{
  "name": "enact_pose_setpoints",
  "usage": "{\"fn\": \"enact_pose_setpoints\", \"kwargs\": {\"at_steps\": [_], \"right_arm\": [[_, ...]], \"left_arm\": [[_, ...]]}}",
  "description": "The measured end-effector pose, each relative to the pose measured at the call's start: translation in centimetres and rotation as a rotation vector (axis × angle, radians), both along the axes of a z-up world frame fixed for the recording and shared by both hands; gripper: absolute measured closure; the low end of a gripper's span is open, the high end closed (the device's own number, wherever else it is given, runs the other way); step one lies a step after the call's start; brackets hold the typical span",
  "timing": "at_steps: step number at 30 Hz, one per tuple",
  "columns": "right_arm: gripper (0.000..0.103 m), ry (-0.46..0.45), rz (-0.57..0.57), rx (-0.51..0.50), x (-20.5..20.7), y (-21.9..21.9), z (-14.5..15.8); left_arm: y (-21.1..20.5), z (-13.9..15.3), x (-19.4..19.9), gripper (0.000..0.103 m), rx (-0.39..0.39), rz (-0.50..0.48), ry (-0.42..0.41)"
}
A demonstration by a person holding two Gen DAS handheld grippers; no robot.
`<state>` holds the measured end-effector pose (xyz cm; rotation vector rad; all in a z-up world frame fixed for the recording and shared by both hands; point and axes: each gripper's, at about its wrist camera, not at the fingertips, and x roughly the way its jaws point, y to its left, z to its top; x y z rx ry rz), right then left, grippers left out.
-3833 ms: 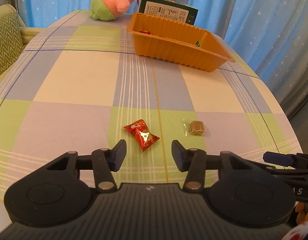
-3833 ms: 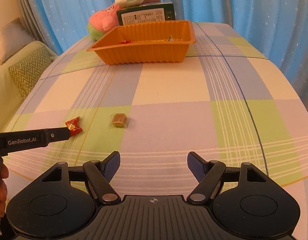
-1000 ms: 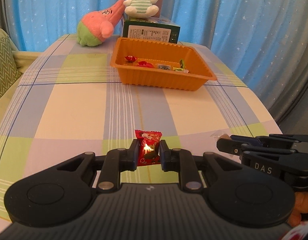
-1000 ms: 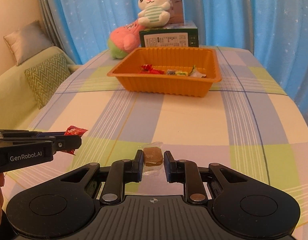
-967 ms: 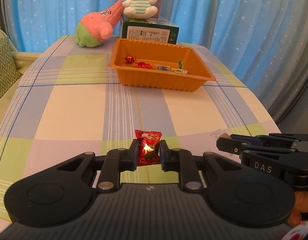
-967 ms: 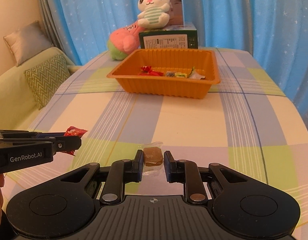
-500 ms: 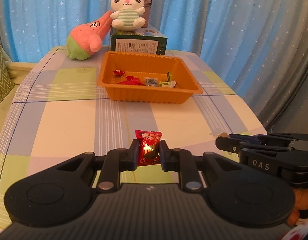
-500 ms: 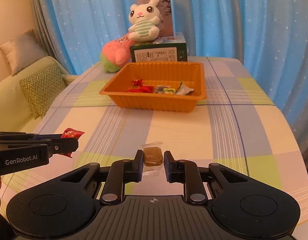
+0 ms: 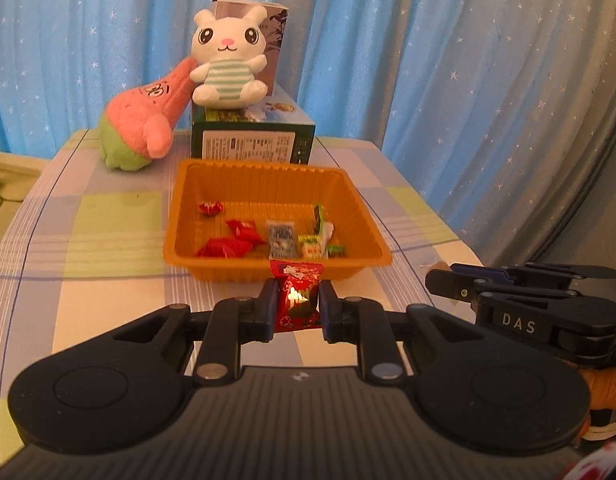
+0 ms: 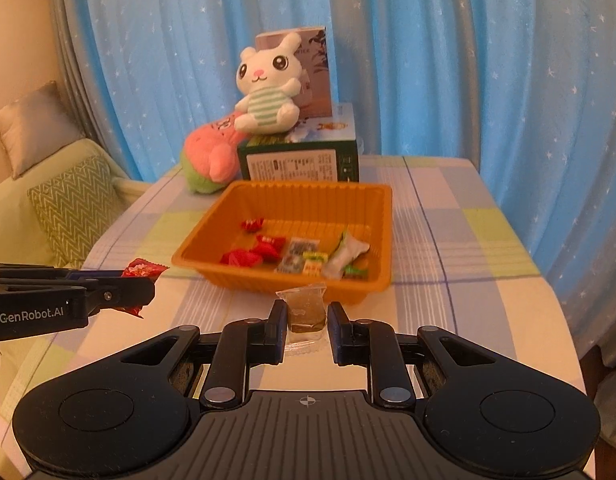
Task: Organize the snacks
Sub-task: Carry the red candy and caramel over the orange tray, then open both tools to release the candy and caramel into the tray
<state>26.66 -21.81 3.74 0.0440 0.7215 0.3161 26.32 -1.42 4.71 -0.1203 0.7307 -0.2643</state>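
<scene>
Left wrist view showed a checked cloth covering the counter (image 9: 107, 240), with star-dotted blue curtains (image 9: 428, 80) behind. The left gripper (image 9: 295, 300) had its jaws clamped on a red wrapped candy (image 9: 297, 294), raised just before the orange tray (image 9: 372, 236) of snacks. The right gripper (image 10: 307, 322) pinched a brown candy in clear wrap (image 10: 305, 308) likewise. Farther off, a white rabbit plush (image 9: 227, 64) sat atop a green box (image 9: 251, 140), beside a pink plush (image 9: 147, 120).

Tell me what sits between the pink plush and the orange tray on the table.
Nothing: in the left wrist view only bare checked tablecloth separates the pink plush from the orange tray. The green box stands behind the tray, not between.
</scene>
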Motion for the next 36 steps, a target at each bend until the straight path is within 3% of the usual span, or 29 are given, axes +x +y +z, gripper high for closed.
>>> {"fn": "enact_pose_setpoints", "kwargs": {"at_steps": [16, 36], "right_arm": [[0.081, 0.018, 0.014, -0.030, 10.6, 2.1, -0.6], [0.081, 0.079, -0.012, -0.022, 17.1, 2.5, -3.8]], "left_arm": [[1.0, 0.1, 10.1, 0.084, 0.027, -0.006, 0.008], [1.5, -3.7, 17.2, 0.084, 0.045, 0.003, 0.062]]}}
